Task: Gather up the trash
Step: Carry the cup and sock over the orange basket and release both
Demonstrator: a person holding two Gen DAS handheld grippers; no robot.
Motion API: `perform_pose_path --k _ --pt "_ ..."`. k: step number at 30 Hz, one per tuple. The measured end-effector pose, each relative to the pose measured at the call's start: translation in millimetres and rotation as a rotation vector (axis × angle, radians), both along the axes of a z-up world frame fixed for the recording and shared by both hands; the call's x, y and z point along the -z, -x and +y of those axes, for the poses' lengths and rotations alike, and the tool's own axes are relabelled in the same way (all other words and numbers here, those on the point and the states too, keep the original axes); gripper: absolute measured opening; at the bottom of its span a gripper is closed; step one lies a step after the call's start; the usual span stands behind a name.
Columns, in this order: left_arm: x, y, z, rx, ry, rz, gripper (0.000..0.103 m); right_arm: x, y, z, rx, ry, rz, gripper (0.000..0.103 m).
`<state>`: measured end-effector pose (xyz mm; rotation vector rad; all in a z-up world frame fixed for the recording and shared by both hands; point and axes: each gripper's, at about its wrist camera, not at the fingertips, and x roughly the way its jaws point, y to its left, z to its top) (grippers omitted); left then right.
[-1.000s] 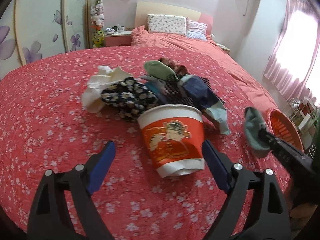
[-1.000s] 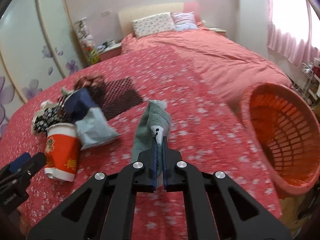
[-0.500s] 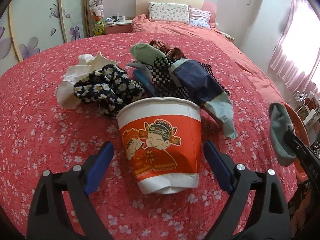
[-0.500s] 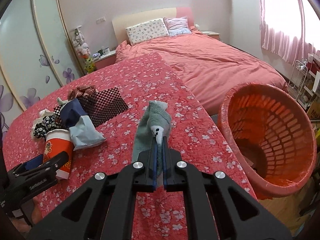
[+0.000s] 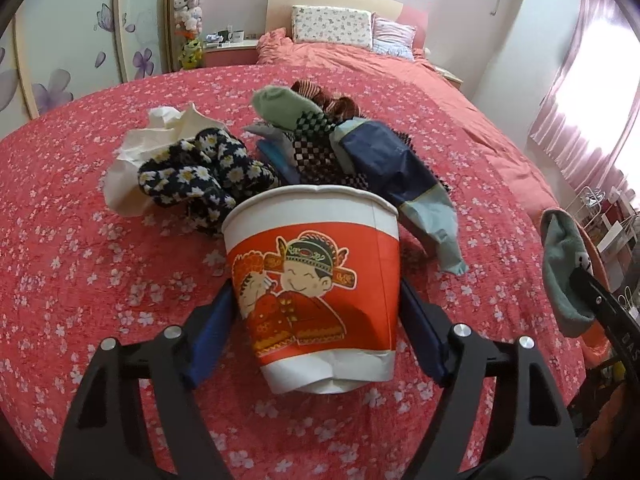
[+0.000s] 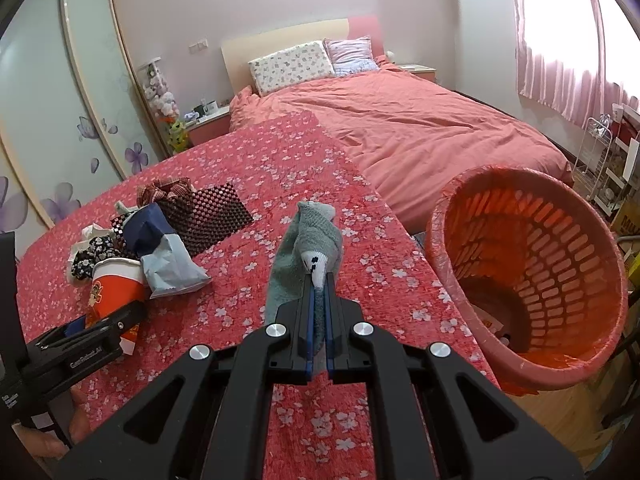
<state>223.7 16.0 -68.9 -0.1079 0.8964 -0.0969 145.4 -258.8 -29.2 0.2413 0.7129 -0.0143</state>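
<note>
A: Left wrist view. Left gripper (image 5: 316, 322) straddles the paper cup (image 5: 314, 296) on the bedspread (image 5: 72, 264), blue pads (image 5: 210, 340) at its sides; can't tell if they're pinching it yet. Cup upright, long axis vertical, mouth up, slightly tilted.

B: Tip?

A: Squeeze gently low on the wall; thin paper, probably crushes.

B: Right wrist view?

A: Right gripper (image 6: 318, 300) clamped narrow on a grey sock (image 6: 310, 248), which points forward and droops. Orange basket (image 6: 532, 368) sits right, off the bed edge. Release only once over its mouth.
</note>
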Motion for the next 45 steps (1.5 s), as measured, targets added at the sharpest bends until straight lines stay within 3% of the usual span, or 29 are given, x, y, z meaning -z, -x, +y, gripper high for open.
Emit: perform_pose_path --k 20,34,45 --pt "-61.7 42.5 -9.6 0.071 0.039 -0.146 0.076 -27.1 23.7 -14.6 0.023 0.008 -0.093 0.004" --pt "-93.7 53.4 -58.3 0.195 0.089 -0.196 0.076 -51.3 50.2 -37.0 0.104 0.047 -0.208 0.004" --pt "-103.8 49.7 -129.4 0.346 0.116 -0.2 0.076 -65.0 64.6 -91.7 0.248 0.045 -0.284 0.004"
